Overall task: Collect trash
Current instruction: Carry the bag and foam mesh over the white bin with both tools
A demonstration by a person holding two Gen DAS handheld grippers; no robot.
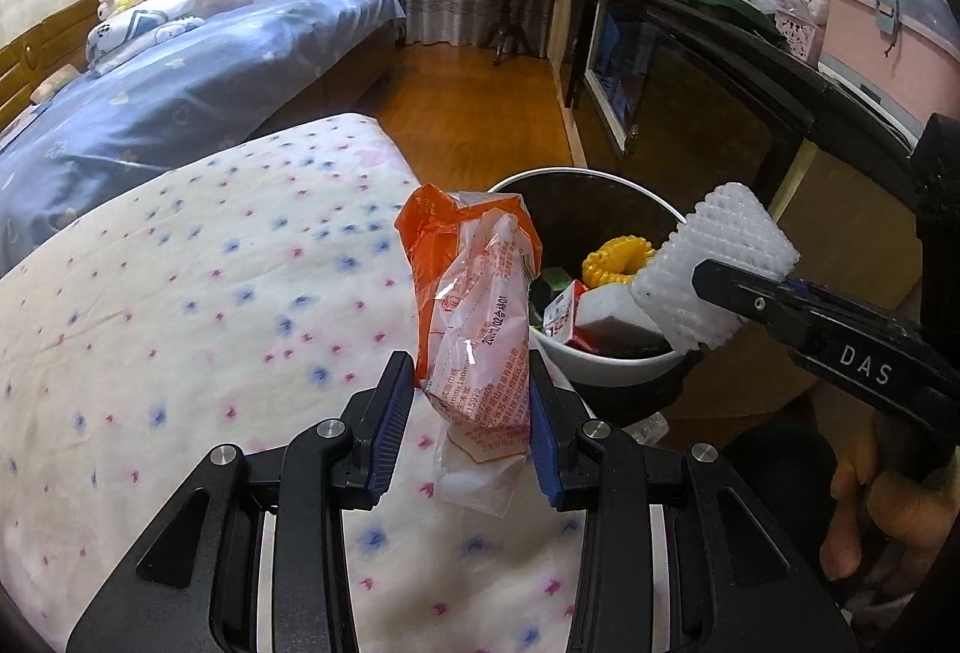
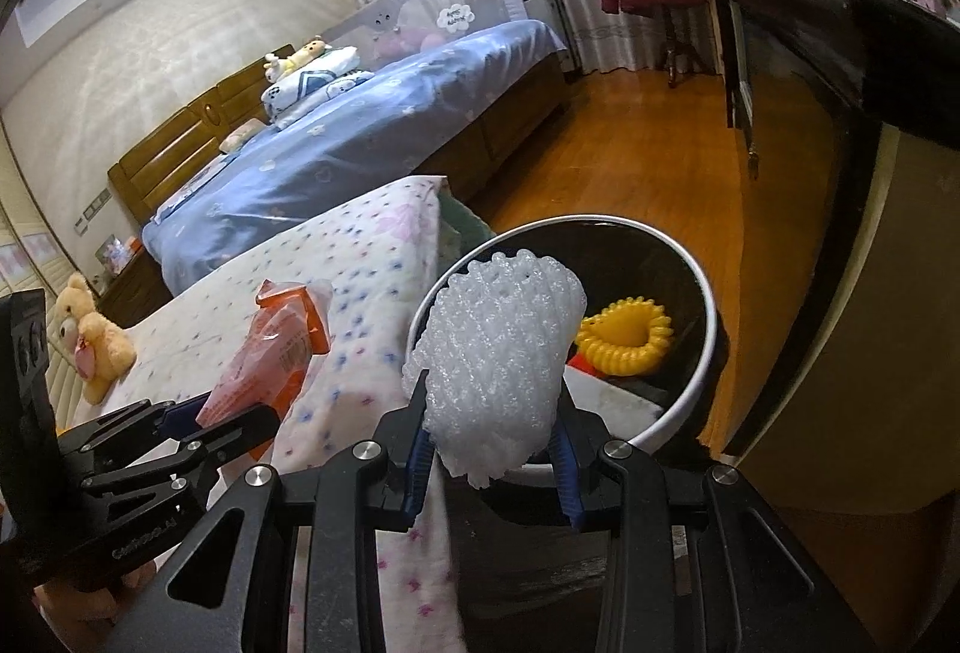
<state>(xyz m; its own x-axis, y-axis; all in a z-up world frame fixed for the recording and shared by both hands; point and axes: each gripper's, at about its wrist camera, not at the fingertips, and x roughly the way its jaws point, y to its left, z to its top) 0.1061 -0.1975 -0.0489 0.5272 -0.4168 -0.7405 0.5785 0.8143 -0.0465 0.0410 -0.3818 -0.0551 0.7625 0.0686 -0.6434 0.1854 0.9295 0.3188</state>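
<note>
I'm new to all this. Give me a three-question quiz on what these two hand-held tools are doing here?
1. True or false: the left tool is shut on an orange plastic wrapper.
2. What does the right tool hold? A) yellow ring B) white foam net C) teddy bear
3. Fill in: the yellow coiled ring lies inside the ____.

Key:
1. True.
2. B, the white foam net.
3. Bin: the white-rimmed bin beside the spotted bedspread.
</note>
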